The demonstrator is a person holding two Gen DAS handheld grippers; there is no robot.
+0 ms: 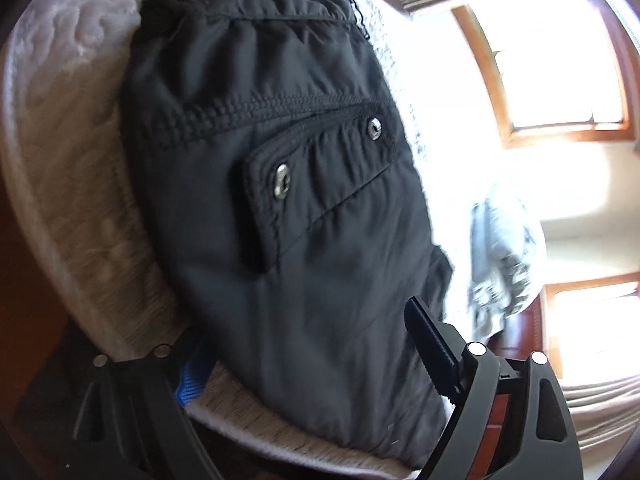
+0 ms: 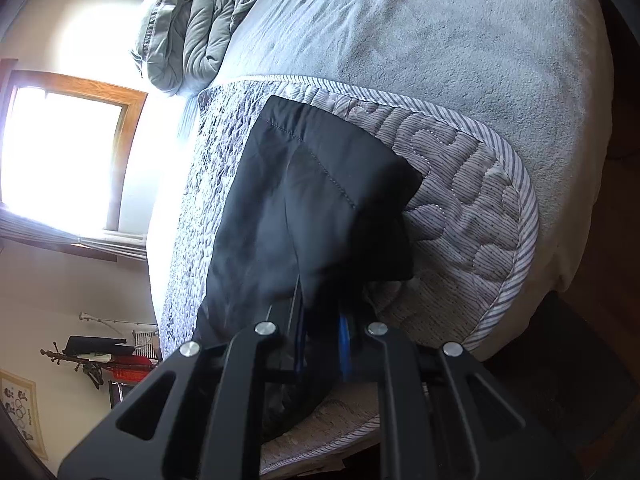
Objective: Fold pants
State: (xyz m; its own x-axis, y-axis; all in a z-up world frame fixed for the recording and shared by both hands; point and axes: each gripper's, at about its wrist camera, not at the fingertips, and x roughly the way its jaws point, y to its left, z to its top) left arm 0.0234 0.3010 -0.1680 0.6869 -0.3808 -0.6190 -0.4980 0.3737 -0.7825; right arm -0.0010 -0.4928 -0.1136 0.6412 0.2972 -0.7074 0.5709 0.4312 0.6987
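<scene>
The black pants (image 1: pixel 280 168) lie on a quilted bedspread (image 1: pixel 80 200), the flapped back pocket with two metal snaps facing up. My left gripper (image 1: pixel 304 364) is open, its fingers spread wide around the pants' near edge; one finger (image 1: pixel 430 344) shows at the right, the other is partly under the fabric at the left. In the right wrist view the pants (image 2: pixel 304 200) lie folded over, hem stitching showing. My right gripper (image 2: pixel 320 340) is shut on a fold of the pants' near edge.
The patterned quilt (image 2: pixel 460 216) lies over a grey blanket (image 2: pixel 440 40) on the bed. A bundled grey comforter (image 2: pixel 184 28) sits at the far end. Bright windows (image 2: pixel 60 148) and a coat rack (image 2: pixel 92 356) stand beyond the bed's side.
</scene>
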